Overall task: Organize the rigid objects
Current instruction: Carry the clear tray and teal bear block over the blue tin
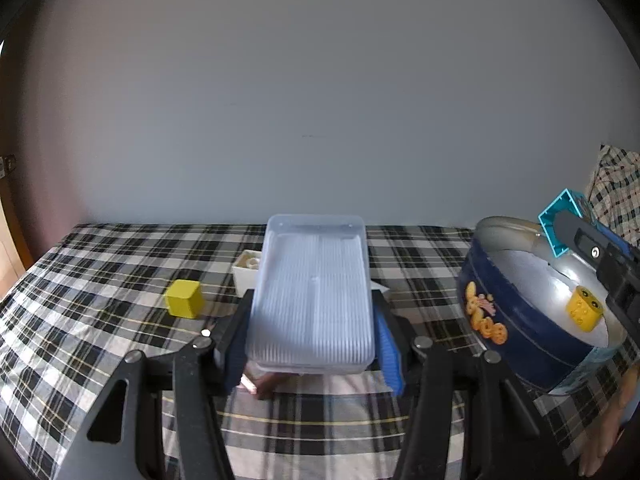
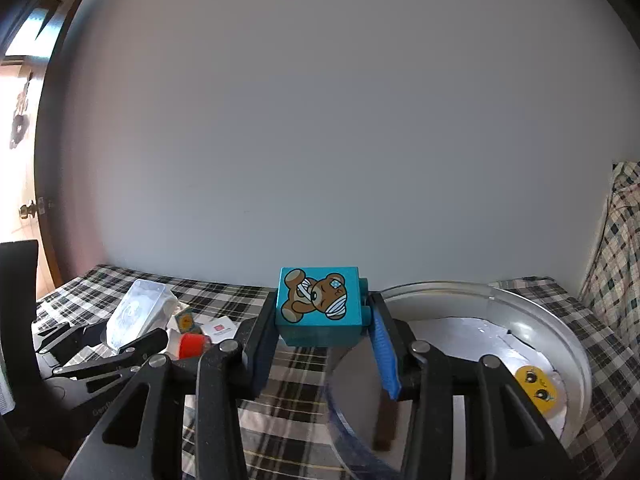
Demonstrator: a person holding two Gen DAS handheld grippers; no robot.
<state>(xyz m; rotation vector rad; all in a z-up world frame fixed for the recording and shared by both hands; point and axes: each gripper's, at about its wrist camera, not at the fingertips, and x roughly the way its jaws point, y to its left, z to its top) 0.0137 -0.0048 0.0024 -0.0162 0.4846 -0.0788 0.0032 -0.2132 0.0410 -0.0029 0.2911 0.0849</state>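
We carry teal bear block (image 2: 318,306), right gripper (image 2: 320,336) fingers clamped on it, beside round tin (image 2: 520,308) rim on plaid bed (image 1: 100,264). Left gripper (image 1: 312,336) fingers clamped on clear plastic box (image 1: 314,284). Advice: clear rim, lower block near yellow piece (image 2: 536,388), then release.

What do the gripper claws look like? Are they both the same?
Yes, they match. The left gripper and right gripper each have black angular plastic arms with round silver bolts, and blue ribbed pads on the fingers. No cables or sleeves show.
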